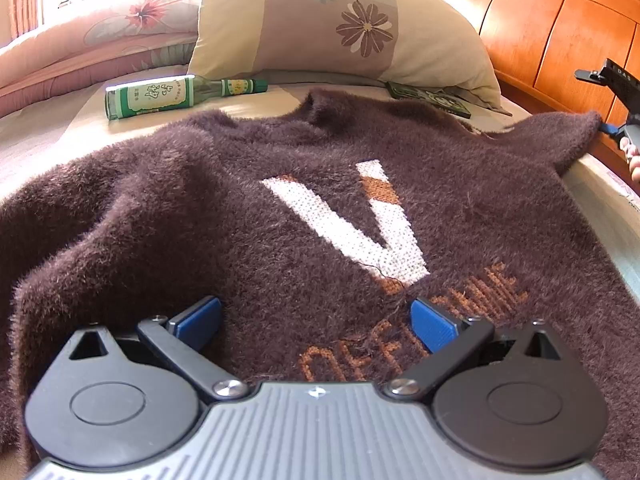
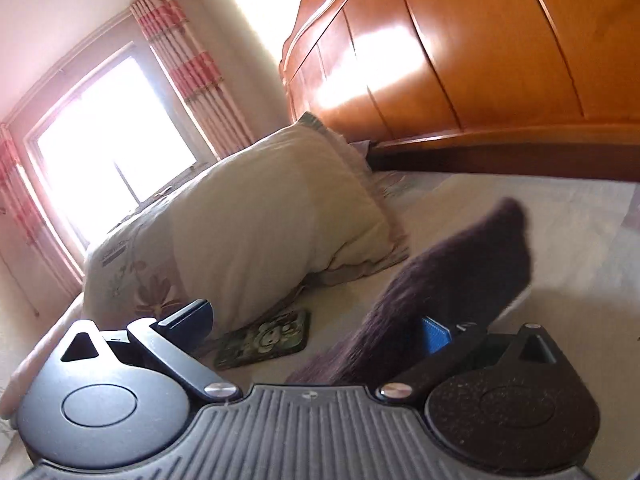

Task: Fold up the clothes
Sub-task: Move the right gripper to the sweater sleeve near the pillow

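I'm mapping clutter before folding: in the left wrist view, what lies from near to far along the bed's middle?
left gripper → brown sweater → green bottle → floral pillow

Both claw-mounted, low, sharing pillow (image 1: 344, 28)

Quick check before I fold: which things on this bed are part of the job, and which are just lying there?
Part of the job:
brown sweater
left gripper, open over the sweater's hem
right gripper, open, with a sleeve lying between its fingers

Just lying about:
green glass bottle
floral pillow
small green patterned case beside the pillow
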The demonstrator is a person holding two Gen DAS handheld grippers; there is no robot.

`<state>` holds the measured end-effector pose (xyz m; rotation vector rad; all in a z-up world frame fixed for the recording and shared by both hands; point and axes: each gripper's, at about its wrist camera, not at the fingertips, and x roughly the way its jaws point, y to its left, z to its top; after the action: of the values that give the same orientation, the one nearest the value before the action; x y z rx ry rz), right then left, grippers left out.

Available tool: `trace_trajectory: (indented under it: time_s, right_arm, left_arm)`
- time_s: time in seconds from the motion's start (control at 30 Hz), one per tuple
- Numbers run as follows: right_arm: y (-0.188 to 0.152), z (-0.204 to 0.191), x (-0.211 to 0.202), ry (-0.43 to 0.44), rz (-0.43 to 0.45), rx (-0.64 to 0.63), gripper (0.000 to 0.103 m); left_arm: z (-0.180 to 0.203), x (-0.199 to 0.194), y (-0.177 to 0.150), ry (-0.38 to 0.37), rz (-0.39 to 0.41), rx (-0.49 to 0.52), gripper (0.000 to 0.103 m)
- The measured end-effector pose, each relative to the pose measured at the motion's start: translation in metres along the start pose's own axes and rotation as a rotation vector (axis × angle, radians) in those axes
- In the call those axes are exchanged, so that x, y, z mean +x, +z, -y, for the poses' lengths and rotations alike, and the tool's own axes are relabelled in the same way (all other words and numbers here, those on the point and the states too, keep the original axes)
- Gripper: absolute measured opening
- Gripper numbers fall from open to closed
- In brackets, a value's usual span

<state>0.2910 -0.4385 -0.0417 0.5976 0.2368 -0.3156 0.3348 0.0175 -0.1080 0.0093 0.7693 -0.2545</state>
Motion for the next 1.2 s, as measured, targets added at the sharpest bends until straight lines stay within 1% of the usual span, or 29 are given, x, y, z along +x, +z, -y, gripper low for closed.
trace_trajectory:
  time_s: [0.1,0.13,0.3,0.4,0.43,0.47,0.63,0.67,0.73,0.9,1.0,1.07,1.1,1.13,1.2]
  right_arm:
    - [0.008,0.013,-0.006,-0.148,0.061,-0.039,0.103]
    - [0.01,0.023,-0.004,-0.161,0.033,-0.024,0.103]
    - [0.001,0.05,-0.012,-0.247,0.023,0.019,0.103]
    - [-0.002,0.037,-0.018,-0.265,0.061,-0.055,0.103]
    - [-0.002,0.029,-0.015,-0.254,0.05,-0.09,0.103]
    - [-0.002,0.022,-0.009,-0.233,0.022,-0.117,0.103]
    - [-0.013,-0.004,0.034,-0.036,-0.228,-0.027,0.103]
    - [-0.019,-0.01,0.048,-0.01,-0.307,-0.018,0.103]
    - [-0.033,-0.019,0.074,-0.048,-0.423,-0.059,0.103]
    - [-0.043,0.004,0.091,-0.246,-0.417,-0.192,0.101]
    - [-0.027,0.03,0.078,-0.387,-0.363,-0.168,0.101]
    - [-0.023,0.033,0.071,-0.411,-0.371,-0.18,0.101]
    - [-0.022,0.033,0.068,-0.421,-0.375,-0.188,0.102]
    - [-0.023,0.023,0.066,-0.413,-0.378,-0.212,0.103]
    - [-0.026,0.002,0.062,-0.393,-0.386,-0.26,0.103]
  left_arm:
    - [-0.001,0.0,0.0,-0.003,0.0,0.002,0.1]
    - [-0.001,0.0,0.0,-0.003,0.0,0.003,0.1]
    - [0.0,0.0,0.0,-0.001,-0.002,0.004,0.1]
    - [0.0,0.0,0.0,0.0,-0.001,0.006,0.1]
    - [0.0,0.0,0.0,0.001,-0.001,0.007,0.101]
    - [0.001,0.0,0.0,0.001,-0.001,0.008,0.101]
    - [0.001,0.001,0.0,0.002,0.0,0.009,0.101]
    - [0.001,0.001,0.0,0.002,0.0,0.01,0.101]
    - [0.001,0.001,-0.001,0.004,0.002,0.016,0.102]
    - [0.0,0.001,-0.001,-0.001,0.0,0.017,0.102]
    - [0.002,0.001,0.0,0.003,-0.003,0.02,0.102]
    - [0.004,-0.002,0.002,0.002,-0.008,0.02,0.101]
    - [0.005,-0.006,0.003,-0.011,0.003,0.023,0.101]
    - [0.006,-0.011,0.005,-0.026,0.016,0.027,0.101]
    - [0.011,-0.022,0.008,-0.081,0.057,0.043,0.101]
